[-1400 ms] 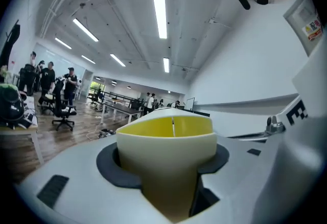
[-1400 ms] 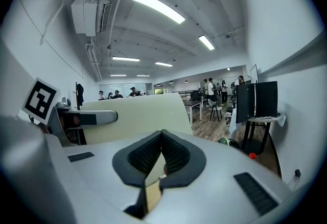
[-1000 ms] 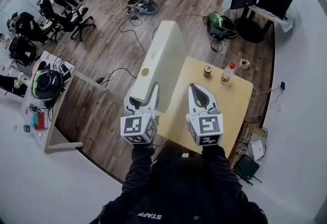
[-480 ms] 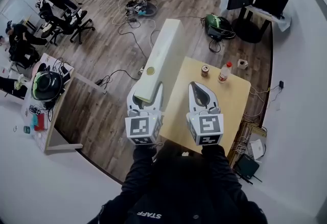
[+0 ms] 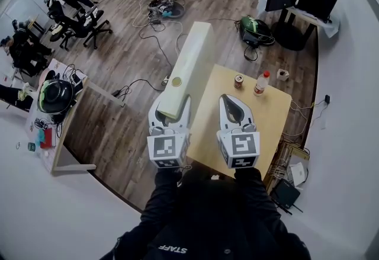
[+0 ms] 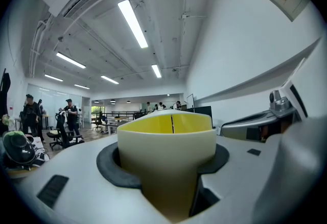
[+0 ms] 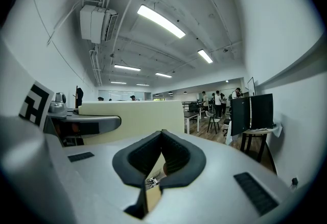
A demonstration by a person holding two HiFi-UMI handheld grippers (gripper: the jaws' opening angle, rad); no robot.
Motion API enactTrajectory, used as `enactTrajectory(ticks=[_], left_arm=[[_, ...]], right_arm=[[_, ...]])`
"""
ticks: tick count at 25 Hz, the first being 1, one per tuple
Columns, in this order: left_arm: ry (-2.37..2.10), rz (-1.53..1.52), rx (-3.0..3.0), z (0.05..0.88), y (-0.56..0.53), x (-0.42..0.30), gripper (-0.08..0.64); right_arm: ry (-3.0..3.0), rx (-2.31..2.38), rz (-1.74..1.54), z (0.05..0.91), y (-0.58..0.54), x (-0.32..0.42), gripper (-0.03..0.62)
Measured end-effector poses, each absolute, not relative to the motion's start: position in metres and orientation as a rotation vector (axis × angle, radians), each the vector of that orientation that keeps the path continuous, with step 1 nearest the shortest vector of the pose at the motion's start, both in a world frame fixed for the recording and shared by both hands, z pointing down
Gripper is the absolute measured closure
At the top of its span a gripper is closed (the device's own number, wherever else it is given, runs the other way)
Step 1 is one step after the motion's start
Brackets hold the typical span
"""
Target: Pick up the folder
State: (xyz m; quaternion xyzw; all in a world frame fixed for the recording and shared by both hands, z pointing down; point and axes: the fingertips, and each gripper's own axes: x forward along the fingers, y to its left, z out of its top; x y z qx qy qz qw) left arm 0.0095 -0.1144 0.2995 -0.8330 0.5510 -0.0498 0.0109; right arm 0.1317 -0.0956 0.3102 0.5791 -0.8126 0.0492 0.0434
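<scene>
Holding the folder (image 5: 190,63) clear of the table (image 5: 260,122): the left gripper (image 5: 170,112) has its jaws clamped across the near, narrow end, the pads pressing both cream faces. The left gripper view shows the yellow inside edge standing between them. The folder runs out level ahead of the gripper, its far end over the floor past the table's left edge and touching nothing. Judgement: an end grip leaves the long body cantilevered, so the clamp has to be firm to stop it sagging or twisting. The right gripper (image 5: 230,100) hangs over the tabletop with its pads pressed together on nothing. It sits just beside the folder, apparently idle. A can (image 5: 240,82) and bottle (image 5: 260,83) stand at the far table edge, well apart from both. Pick-up looks essentially done.
</scene>
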Motion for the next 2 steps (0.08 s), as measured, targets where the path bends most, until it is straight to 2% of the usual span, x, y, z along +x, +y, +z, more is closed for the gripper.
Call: enactTrajectory(ticks=[2], left_arm=[[1.716, -0.166, -2.599, 0.3007, -0.1131, 0.0111, 0.278]], right_arm=[[-2.486, 1.769, 0.152, 0.3111, -0.0950, 0.1322, 0.571]])
